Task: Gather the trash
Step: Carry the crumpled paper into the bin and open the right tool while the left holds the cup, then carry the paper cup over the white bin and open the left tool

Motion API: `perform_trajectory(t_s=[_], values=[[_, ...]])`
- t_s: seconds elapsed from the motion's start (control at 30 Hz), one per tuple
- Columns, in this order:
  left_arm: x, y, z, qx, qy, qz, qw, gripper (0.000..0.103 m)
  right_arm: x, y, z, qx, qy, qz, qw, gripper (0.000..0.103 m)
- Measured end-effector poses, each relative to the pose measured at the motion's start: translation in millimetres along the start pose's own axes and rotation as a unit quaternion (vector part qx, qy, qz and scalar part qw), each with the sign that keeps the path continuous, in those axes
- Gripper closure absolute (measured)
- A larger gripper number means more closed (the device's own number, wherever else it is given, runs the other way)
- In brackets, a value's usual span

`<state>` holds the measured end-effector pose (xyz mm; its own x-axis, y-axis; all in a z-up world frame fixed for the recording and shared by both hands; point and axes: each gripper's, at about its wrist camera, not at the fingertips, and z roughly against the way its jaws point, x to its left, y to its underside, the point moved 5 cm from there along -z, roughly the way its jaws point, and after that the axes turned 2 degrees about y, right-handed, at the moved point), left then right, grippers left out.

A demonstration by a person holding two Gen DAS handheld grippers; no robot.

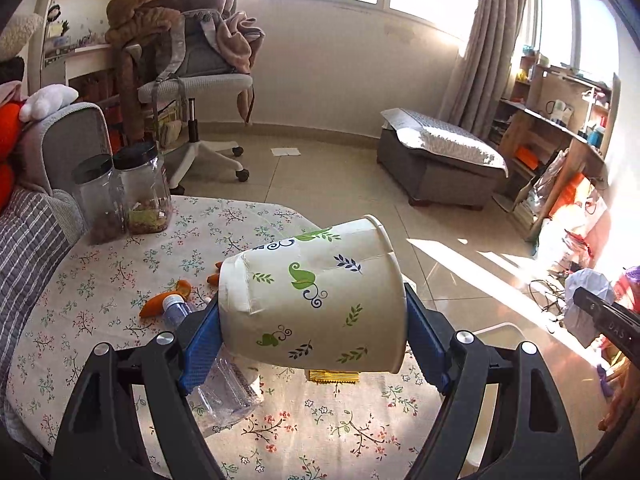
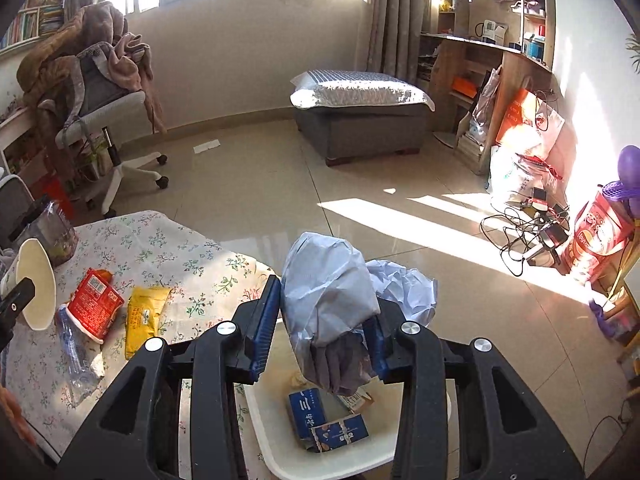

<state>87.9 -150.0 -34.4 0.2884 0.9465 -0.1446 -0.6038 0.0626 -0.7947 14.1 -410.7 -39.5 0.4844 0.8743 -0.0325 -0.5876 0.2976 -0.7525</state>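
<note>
Both grippers loaded, bin below

Right now the left gripper (image 1: 312, 332) pinches a paper cup (image 1: 316, 300) sideways between its blue fingers (image 1: 200, 344), rim pointing right, held above the floral table (image 1: 100, 320). Beneath and behind it lie a clear plastic bottle (image 1: 224, 396), orange peel (image 1: 154, 304) and a yellow packet (image 1: 334, 376). Over to the side, the right gripper (image 2: 320, 320) clamps a crumpled wad of white paper (image 2: 328, 300), which bulges up past the fingertips. Directly under that wad sits a white bin (image 2: 276, 452) beside the table's edge, with blue cartons (image 2: 308, 408) already inside. On the table to its left rest a red wrapper (image 2: 94, 304) and yellow packet (image 2: 142, 316).
</note>
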Motion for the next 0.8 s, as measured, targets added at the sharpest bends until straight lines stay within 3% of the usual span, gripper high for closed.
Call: perform_trajectory(t_s=[0.13, 0.27, 0.37, 0.5, 0.6, 0.8], values=[[-29.9, 2.5, -8.1, 0.006, 0.017, -0.011, 0.9998, 0.024, -21.0, 6.9, -4.4, 0.012, 0.007, -0.001, 1.0, 0.063], [-67.1, 7.6, -15.2, 0.015, 0.048, -0.026, 0.9984, 0.024, -37.4, 13.2, -7.3, 0.024, 0.012, -0.003, 1.0, 0.039], [-98.0, 12.6, -19.0, 0.019, 0.072, -0.043, 0.9963, 0.024, -57.8, 13.5, -3.0, 0.013, 0.029, -0.017, 0.999, 0.029], [-131.1, 19.5, -23.7, 0.025, 0.098, -0.058, 0.9932, 0.024, -87.2, 15.4, 0.6, 0.005, 0.063, -0.042, 0.997, 0.025], [-150.8, 24.3, -27.8, 0.035, 0.117, -0.063, 0.9906, 0.024, -109.9, 16.1, 7.8, -0.018, 0.102, -0.058, 0.993, 0.011], [-181.5, 31.3, -33.4, 0.05, 0.147, -0.072, 0.9853, 0.024, -149.2, 20.4, 18.1, -0.043, 0.144, -0.095, 0.984, 0.007]])
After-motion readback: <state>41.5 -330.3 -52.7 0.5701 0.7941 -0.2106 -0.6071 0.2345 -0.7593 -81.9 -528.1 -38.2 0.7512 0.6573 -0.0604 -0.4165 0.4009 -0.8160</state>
